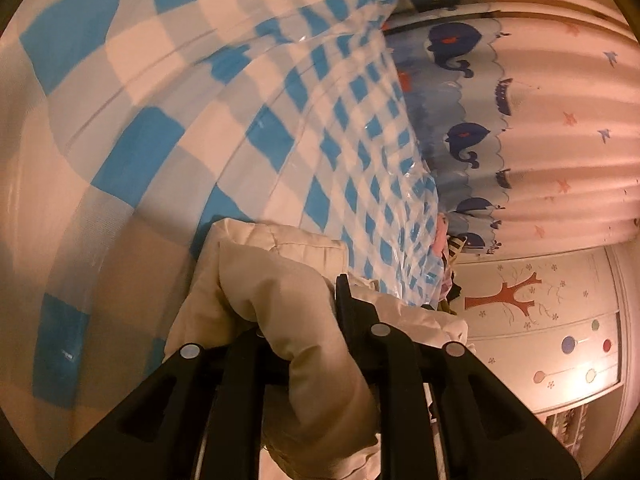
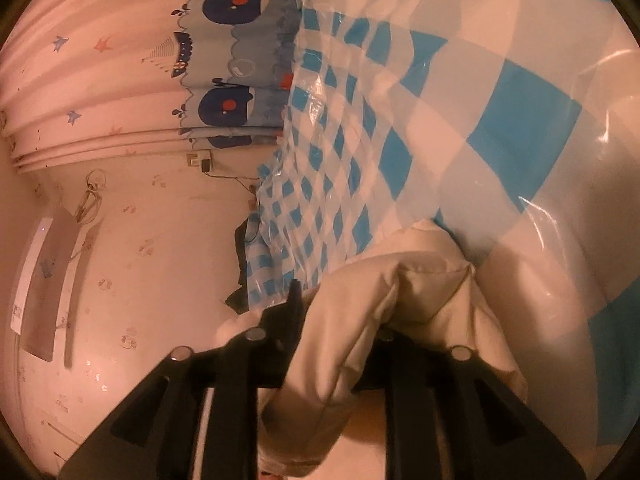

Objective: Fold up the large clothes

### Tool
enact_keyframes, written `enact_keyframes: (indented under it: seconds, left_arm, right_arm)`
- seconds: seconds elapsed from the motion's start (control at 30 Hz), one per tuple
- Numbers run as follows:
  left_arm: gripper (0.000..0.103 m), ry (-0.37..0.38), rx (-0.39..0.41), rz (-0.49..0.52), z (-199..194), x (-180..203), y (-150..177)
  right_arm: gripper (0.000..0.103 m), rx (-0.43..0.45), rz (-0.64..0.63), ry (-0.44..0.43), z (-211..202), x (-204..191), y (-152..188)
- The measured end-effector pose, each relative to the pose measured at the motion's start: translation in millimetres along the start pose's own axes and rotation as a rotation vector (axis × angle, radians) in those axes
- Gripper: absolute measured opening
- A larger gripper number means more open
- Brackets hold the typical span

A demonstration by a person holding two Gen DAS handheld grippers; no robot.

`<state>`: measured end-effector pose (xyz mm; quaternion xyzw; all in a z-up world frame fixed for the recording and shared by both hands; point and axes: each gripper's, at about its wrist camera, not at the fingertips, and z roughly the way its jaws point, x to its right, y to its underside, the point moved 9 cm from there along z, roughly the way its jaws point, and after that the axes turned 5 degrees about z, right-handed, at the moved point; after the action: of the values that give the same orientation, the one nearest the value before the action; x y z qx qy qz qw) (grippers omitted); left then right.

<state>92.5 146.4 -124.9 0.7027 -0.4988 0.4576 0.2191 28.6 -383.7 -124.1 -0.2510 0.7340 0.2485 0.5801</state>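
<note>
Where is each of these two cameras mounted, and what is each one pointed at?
Left wrist view: sits on the left gripper, looking along its black fingers at a puffy cream quilted garment over the blue-and-white checked plastic cover; whale-print curtain at right.
Right wrist view: sits on the right gripper, facing the same cream garment and checked cover; whale curtain and pale wall at left.
Both views share garment, cover and curtain; no hand or sleeve shows in either.
</note>
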Motion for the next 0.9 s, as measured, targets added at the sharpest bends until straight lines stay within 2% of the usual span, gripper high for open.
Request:
enact_keyframes:
  seconds: [0.1, 0.13, 0.2, 0.23, 0.27, 0.3, 0.37, 0.47, 0.5, 0.57, 0.6, 0.63, 0.67, 0.77, 0.83, 0.9]
  left_arm:
    - [0.023, 0.03, -0.01, -0.013, -3, 5, -1]
    - [0.025, 0.055, -0.007, -0.025, -6, 10, -3]
    - [0.043, 0.11, 0.012, -0.054, -15, 19, -7]
    - [0.047, 0.136, 0.033, -0.074, -21, 26, -11]
    - [0.056, 0.155, 0.051, -0.088, -26, 30, -13]
    - [0.065, 0.176, 0.072, -0.105, -30, 35, -16]
    - [0.073, 0.173, 0.13, -0.118, -40, 43, -23]
    - [0.078, 0.139, 0.218, -0.077, -55, 58, -31]
    - [0.078, 0.119, 0.234, -0.047, -59, 65, -32]
    - [0.079, 0.087, 0.233, 0.063, -62, 84, -25]
    - [0.079, 0.051, 0.201, 0.183, -54, 103, -11]
    - [0.079, 0.032, 0.163, 0.259, -45, 115, 1]
    - [0.079, 0.015, 0.089, 0.364, -27, 132, 22]
    - [0.079, -0.013, -0.092, 0.604, 24, 168, 83]
    - [0.079, -0.052, -0.189, 0.746, 61, 182, 121]
    - [0.08, -0.116, -0.234, 0.834, 94, 186, 140]
  right_arm:
    - [0.051, -0.032, -0.003, -0.023, -3, -9, 1]
    - [0.054, -0.038, -0.008, -0.019, -5, -14, 2]
    - [0.071, -0.038, -0.025, -0.018, -9, -23, 3]
    - [0.075, -0.027, -0.034, -0.016, -13, -29, 4]
    - [0.079, -0.021, -0.04, -0.017, -16, -34, 5]
    - [0.081, -0.016, -0.044, -0.025, -17, -39, 6]
    - [0.082, -0.011, -0.061, -0.022, -18, -45, 7]
    - [0.083, -0.001, -0.184, 0.077, -20, -58, 18]
    - [0.083, -0.019, -0.272, 0.13, -15, -66, 29]
    - [0.083, -0.056, -0.413, 0.231, -5, -73, 50]
    - [0.082, -0.093, -0.531, 0.318, 7, -78, 68]
    - [0.082, -0.117, -0.595, 0.363, 15, -79, 78]
    - [0.083, -0.154, -0.687, 0.436, 29, -80, 93]
    - [0.082, -0.22, -0.847, 0.581, 66, -72, 118]
    - [0.082, -0.236, -0.92, 0.676, 86, -63, 124]
    - [0.082, -0.247, -0.99, 0.778, 115, -52, 122]
